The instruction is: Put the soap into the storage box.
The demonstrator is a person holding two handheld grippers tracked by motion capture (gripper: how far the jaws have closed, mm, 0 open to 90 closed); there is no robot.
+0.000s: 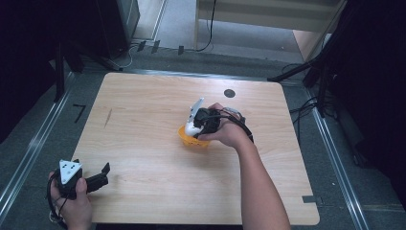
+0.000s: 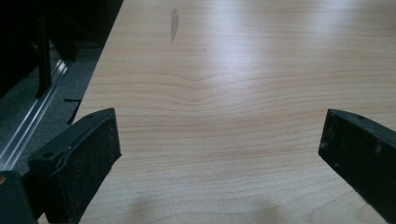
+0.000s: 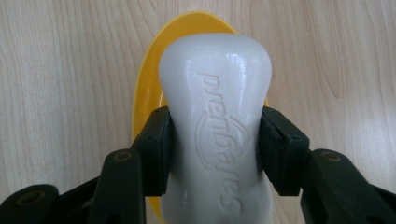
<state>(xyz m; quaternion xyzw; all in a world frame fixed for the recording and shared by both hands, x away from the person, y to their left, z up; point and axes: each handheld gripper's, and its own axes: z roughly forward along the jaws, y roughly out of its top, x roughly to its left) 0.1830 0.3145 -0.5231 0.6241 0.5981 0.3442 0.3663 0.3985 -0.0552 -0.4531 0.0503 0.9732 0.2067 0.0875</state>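
Observation:
A white bar of soap [image 3: 217,126] with raised lettering is clamped at its waist by my right gripper [image 3: 215,149], directly over a yellow dish [image 3: 147,93]. In the high view the right gripper [image 1: 195,125] holds the soap [image 1: 192,128] above the yellow dish [image 1: 191,140] near the table's middle. My left gripper [image 1: 98,178] rests at the near left corner of the table, held in a hand. Its jaws stand wide apart in the left gripper view [image 2: 219,154], with bare wood between them.
The wooden table [image 1: 143,110] has a small dark round mark [image 1: 230,93] at the back and a dark streak [image 1: 108,118] on the left. Beyond the left edge lie grey floor and a metal rail [image 1: 33,143]. Dark stands and cables stand at the right.

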